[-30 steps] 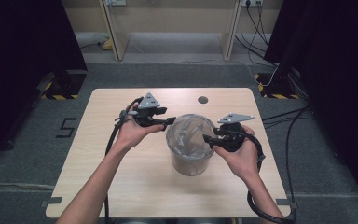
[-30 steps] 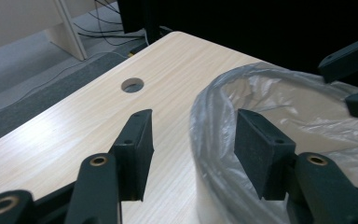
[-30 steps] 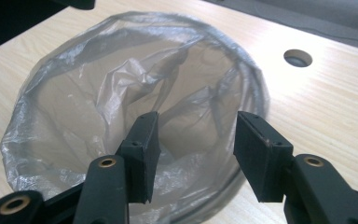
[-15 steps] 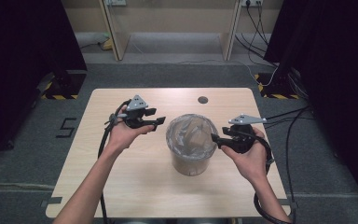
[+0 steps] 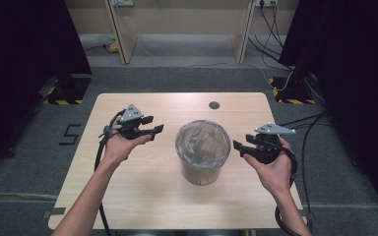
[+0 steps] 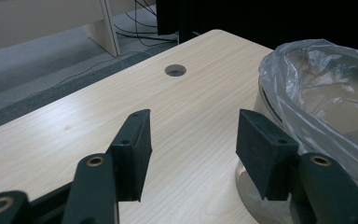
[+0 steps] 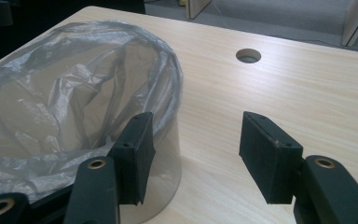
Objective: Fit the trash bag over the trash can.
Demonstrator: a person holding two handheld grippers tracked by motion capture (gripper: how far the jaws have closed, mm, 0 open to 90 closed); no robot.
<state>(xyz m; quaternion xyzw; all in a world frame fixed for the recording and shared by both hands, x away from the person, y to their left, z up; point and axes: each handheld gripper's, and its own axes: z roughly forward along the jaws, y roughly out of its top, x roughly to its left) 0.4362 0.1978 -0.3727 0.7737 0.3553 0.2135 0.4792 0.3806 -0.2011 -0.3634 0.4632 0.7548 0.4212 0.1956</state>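
At centre of the high view, on the tabletop (image 5: 142,182): a bin (image 5: 203,152) lined with a clear bag. Left tongs (image 5: 153,129) at frame left, wide and empty; right tongs (image 5: 238,146) at frame right, just opened wider (nothing between them), both apart from the bin.

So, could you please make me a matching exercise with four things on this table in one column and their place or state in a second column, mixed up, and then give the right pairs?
Things:
1. bin
2. plastic bag
3. left hand-held gripper
4. round hole

Places or states:
A. in the table top, near the far edge
B. stands in the middle of the table
C. lines the bin, folded over its rim
D. open and empty, held to the left of the bin

Right pairs: 1-B, 2-C, 3-D, 4-A
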